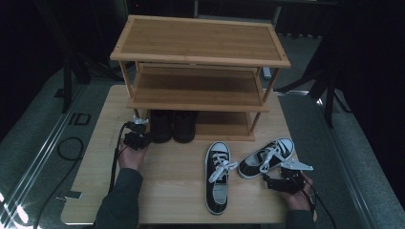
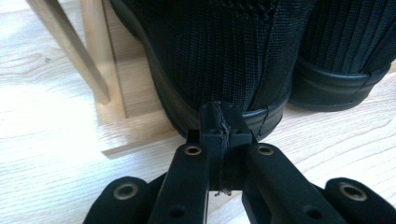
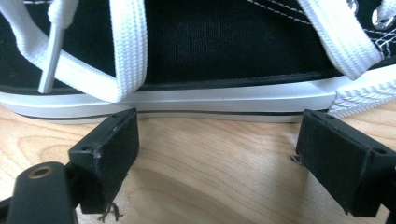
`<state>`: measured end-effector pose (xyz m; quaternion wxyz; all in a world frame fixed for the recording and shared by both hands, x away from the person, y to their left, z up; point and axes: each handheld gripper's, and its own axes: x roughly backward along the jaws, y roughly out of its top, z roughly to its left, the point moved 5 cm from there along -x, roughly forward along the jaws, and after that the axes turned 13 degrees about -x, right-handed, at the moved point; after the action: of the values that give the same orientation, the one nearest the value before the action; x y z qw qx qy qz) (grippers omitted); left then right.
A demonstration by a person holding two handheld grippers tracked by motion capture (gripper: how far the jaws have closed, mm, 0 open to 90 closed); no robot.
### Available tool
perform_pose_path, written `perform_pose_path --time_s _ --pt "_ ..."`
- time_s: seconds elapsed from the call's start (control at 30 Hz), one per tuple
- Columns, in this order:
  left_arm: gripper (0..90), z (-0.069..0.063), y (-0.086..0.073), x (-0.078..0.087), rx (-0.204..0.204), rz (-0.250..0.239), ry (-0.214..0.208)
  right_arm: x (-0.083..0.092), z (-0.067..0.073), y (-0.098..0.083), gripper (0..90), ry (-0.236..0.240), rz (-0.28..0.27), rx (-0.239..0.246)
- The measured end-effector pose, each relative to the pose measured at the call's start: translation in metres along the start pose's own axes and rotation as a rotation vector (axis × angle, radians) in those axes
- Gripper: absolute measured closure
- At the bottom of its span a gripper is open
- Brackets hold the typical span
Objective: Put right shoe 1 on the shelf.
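A pair of black shoes (image 1: pixel 173 126) stands on the bottom shelf of a wooden rack (image 1: pixel 200 43), heels toward me. My left gripper (image 1: pixel 137 140) is just left of the left black shoe's heel. In the left gripper view its jaws are shut (image 2: pixel 223 125) with nothing between them, tips right at the heel of that black shoe (image 2: pixel 210 56). Two black-and-white sneakers lie on the table, one pointing at me (image 1: pixel 217 174), one angled (image 1: pixel 267 156). My right gripper (image 1: pixel 282 181) stands open (image 3: pixel 229 161) beside the angled sneaker's white sole (image 3: pixel 210 100), apart from it.
The rack's front left leg (image 2: pixel 95 60) stands close to the left of the left gripper. The second black shoe (image 2: pixel 345 46) is on its right. White laces (image 3: pixel 121 51) hang over the sneaker's side. The light wooden table (image 1: pixel 167 191) ends just behind both hands.
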<state>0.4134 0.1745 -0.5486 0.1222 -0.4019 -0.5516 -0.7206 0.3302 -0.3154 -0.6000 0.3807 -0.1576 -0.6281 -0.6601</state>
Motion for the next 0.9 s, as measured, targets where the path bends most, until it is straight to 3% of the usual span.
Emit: perform_pose_path --time_s 0.1,0.27,0.57,0.77,0.9 --pt "89.2 0.001 -0.001 0.001 -0.002 -0.003 -0.003 0.000 0.000 0.000 13.2 0.000 0.000 0.000" --pt "81.3 0.004 -0.006 0.004 0.002 -0.010 -0.002 0.000 0.000 0.000 13.2 0.000 0.000 0.000" --pt "66.5 -0.004 -0.023 0.009 -0.041 -0.025 -0.030 0.000 0.000 0.000 13.3 -0.002 0.001 -0.002" --pt "61.7 -0.010 -0.031 0.010 -0.068 -0.033 -0.041 0.000 0.000 0.000 13.3 -0.002 0.001 -0.002" --pt "60.2 -0.010 -0.036 0.008 -0.050 -0.041 -0.042 0.000 0.000 0.000 13.4 -0.002 0.000 -0.001"
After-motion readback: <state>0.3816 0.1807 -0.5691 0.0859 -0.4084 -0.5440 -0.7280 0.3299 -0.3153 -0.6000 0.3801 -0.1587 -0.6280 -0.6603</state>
